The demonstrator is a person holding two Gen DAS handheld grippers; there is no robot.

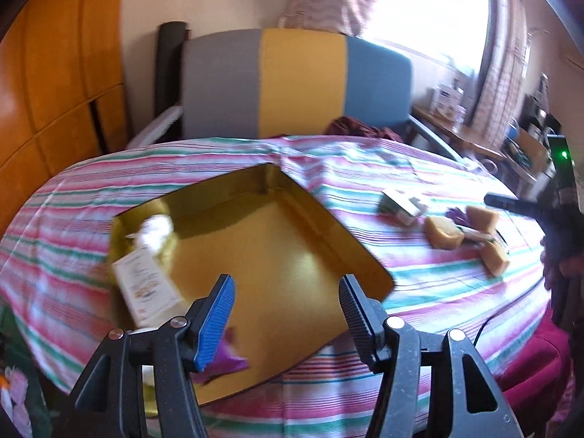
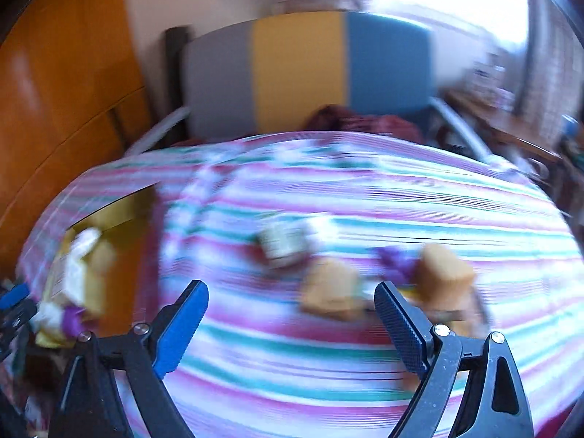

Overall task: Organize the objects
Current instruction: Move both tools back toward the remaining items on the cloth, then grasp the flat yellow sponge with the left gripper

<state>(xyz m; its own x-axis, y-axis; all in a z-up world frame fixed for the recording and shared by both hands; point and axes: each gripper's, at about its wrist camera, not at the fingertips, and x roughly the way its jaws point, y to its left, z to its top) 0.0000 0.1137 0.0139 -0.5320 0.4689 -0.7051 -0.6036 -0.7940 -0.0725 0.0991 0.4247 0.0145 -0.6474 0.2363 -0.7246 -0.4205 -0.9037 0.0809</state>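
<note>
A shallow gold tin (image 1: 262, 241) lies open on the striped cloth. In its left part are a white printed packet (image 1: 146, 288) and a white wrapped item (image 1: 157, 226); a purple wrapper (image 1: 230, 359) lies at its near edge. My left gripper (image 1: 286, 286) hangs open over the tin's near side with nothing between its fingers. To the right on the cloth lie a small green-and-white box (image 1: 401, 204) and three tan blocks (image 1: 443, 235) with a purple scrap. In the blurred right wrist view, my right gripper (image 2: 292, 294) stands wide open above the cloth, just short of the tan blocks (image 2: 332, 292) and the box (image 2: 288, 244).
The striped cloth (image 1: 438, 292) covers a rounded table. A chair with a grey, yellow and blue back (image 1: 303, 80) stands behind it, with dark red fabric on the seat. A wooden wardrobe (image 1: 54, 73) is on the left. A cluttered side table (image 1: 460, 127) stands by the bright window.
</note>
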